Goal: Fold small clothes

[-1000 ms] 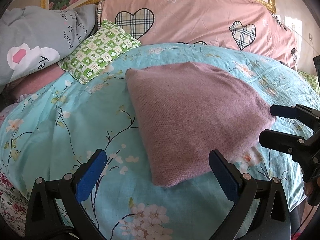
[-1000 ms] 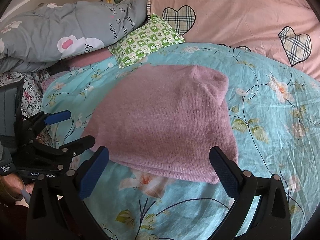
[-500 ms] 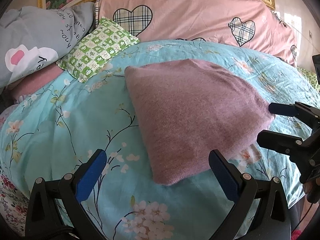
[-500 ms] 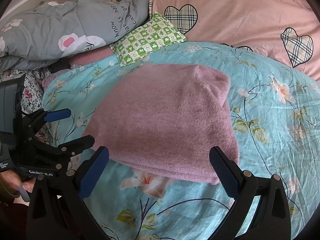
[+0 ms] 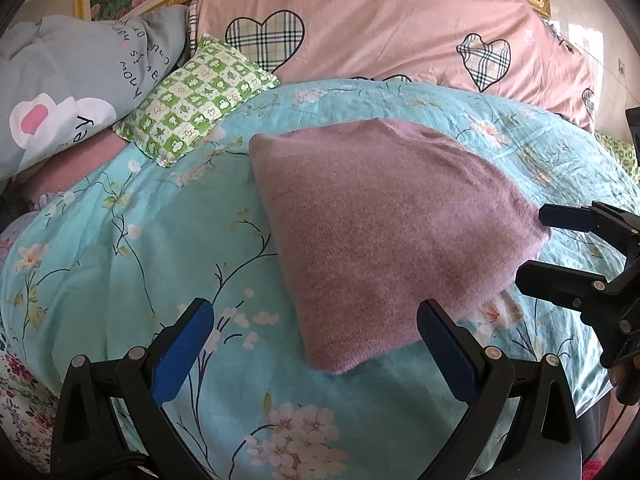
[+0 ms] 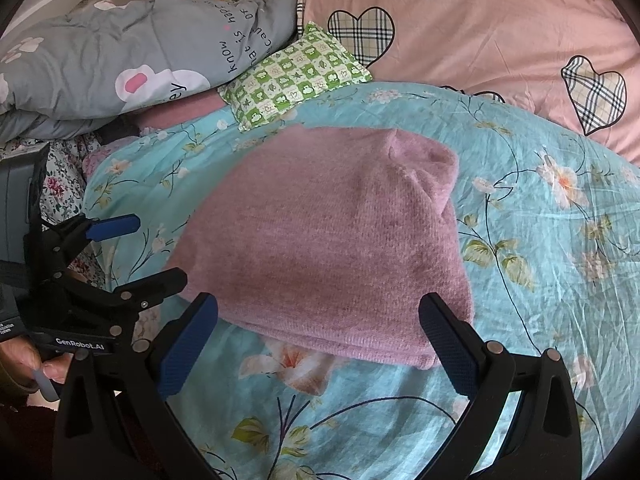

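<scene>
The mauve knit garment (image 5: 384,232) lies as a compact folded bundle on the turquoise floral quilt (image 5: 120,248), roughly mid-bed, nearer the foot edge than the pillows; edges look stacked and squared on the near side in the right wrist view (image 6: 340,248), w/ a small lump at its far right corner; so the folding of this piece looks essentially done, maybe just a tidy-up or setting it aside left; no other small clothes visible waiting on the quilt, so can't tell what remains of the pile.

Left gripper (image 5: 316,340) is spread wide, nothing between its blue pads, hovering over the quilt at the bundle's near left corner; right gripper (image 6: 320,336) likewise released and empty, its jaws straddling the bundle's near edge w/o touching as far as I can see. Each gripper shows in the other's view at the side, apart from the cloth or just beside it.

Behind: green checked pillow (image 5: 196,96), grey printed duvet (image 5: 80,92), pink heart pillow (image 5: 380,28) along the head edge.

Vs. the earlier frames: almost nothing differs; bundle same shape and spot, both grippers already open; only a slight camera drift, approx. a small pull-back; looks like a pause after release.
</scene>
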